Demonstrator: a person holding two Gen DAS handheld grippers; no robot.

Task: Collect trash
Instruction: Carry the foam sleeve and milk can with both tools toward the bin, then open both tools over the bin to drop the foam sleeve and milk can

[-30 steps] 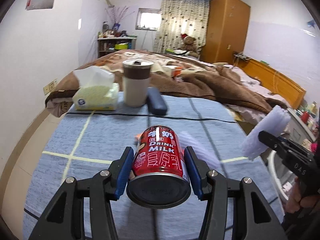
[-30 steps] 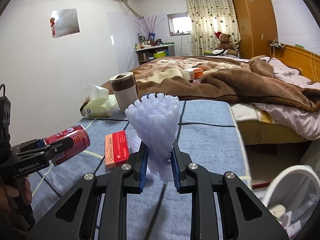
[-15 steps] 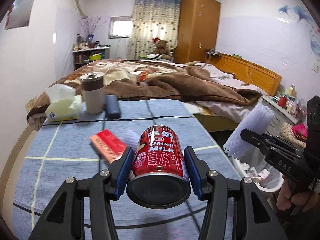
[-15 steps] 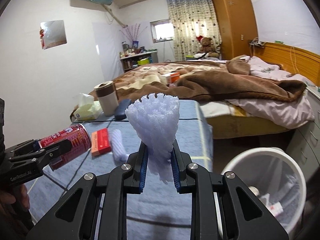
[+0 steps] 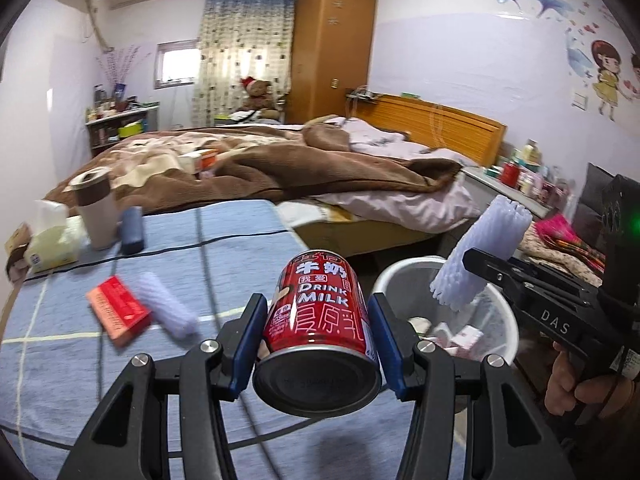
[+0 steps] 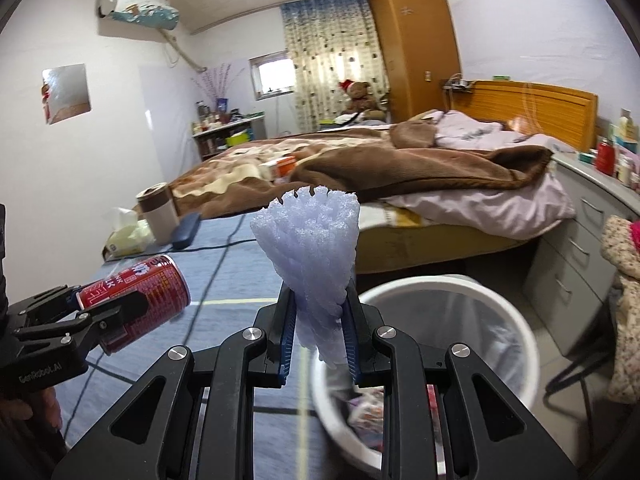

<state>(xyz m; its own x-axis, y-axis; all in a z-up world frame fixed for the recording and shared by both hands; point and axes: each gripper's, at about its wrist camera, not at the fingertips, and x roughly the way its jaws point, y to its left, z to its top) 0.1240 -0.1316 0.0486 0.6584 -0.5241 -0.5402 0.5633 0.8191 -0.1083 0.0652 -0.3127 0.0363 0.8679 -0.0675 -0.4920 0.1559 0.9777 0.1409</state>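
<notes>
My left gripper (image 5: 318, 334) is shut on a red milk can (image 5: 320, 320), held in the air over the right edge of the blue table (image 5: 224, 240); the can shows in the right wrist view (image 6: 136, 296) too. My right gripper (image 6: 320, 336) is shut on a white foam net sleeve (image 6: 312, 256) and holds it over the near rim of the white trash bin (image 6: 500, 308). The sleeve (image 5: 480, 256) and the bin (image 5: 400, 276) also show in the left wrist view. A red box (image 5: 118, 310) and a second foam sleeve (image 5: 168, 312) lie on the table.
At the table's far end stand a tissue pack (image 5: 52, 244), a beige tumbler (image 5: 96, 208) and a dark case (image 5: 132, 228). A bed with brown blankets (image 5: 280, 168) lies behind. A grey drawer unit (image 6: 580, 240) stands right of the bin, which holds some trash.
Both grippers have swung right with their loads, from over the table toward the trash bin. The bin now sits right under the foam sleeve.
</notes>
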